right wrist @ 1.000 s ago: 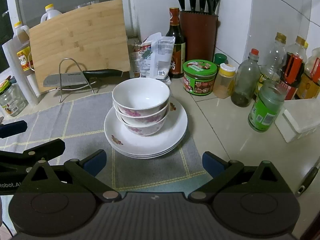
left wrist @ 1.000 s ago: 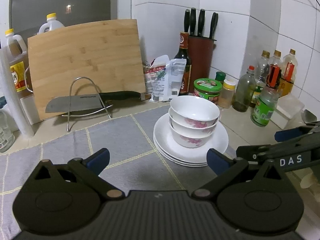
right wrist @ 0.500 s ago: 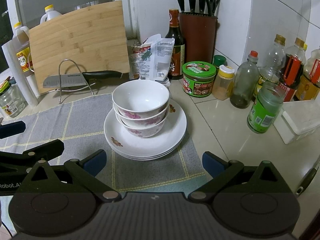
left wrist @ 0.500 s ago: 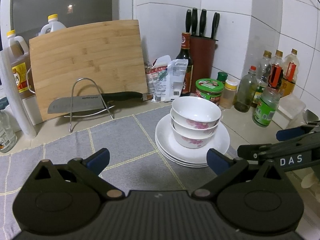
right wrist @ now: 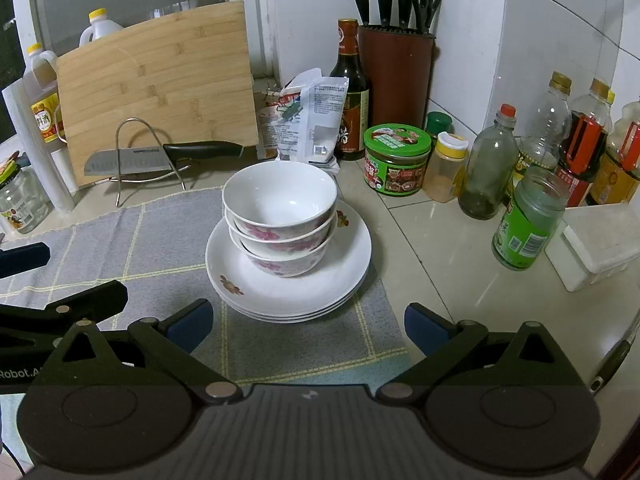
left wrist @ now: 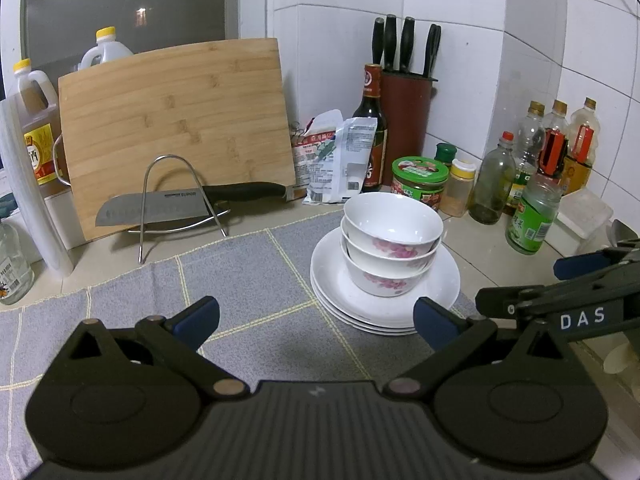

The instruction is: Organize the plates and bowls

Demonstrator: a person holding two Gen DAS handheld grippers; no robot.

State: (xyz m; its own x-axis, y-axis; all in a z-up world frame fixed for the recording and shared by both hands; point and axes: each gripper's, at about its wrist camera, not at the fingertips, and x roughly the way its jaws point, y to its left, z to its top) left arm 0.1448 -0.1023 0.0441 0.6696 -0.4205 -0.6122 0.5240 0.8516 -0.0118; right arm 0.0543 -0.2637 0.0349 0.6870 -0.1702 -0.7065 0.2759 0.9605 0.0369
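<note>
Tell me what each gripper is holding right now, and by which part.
Nothing. The left gripper and right gripper are both open and empty, short of the bowls.

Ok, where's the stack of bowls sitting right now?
The three bowls sit nested on the stack of plates at the right edge of the grey mat, just in front of the green-lidded jar, centred in the right wrist view.

White tiled walls (left wrist: 460, 8) meet in a corner. Dark window (left wrist: 120, 4) at left, night outside. Pale glossy bench (right wrist: 440, 248) under a grey checked mat (left wrist: 248, 280). Artificial light.
</note>
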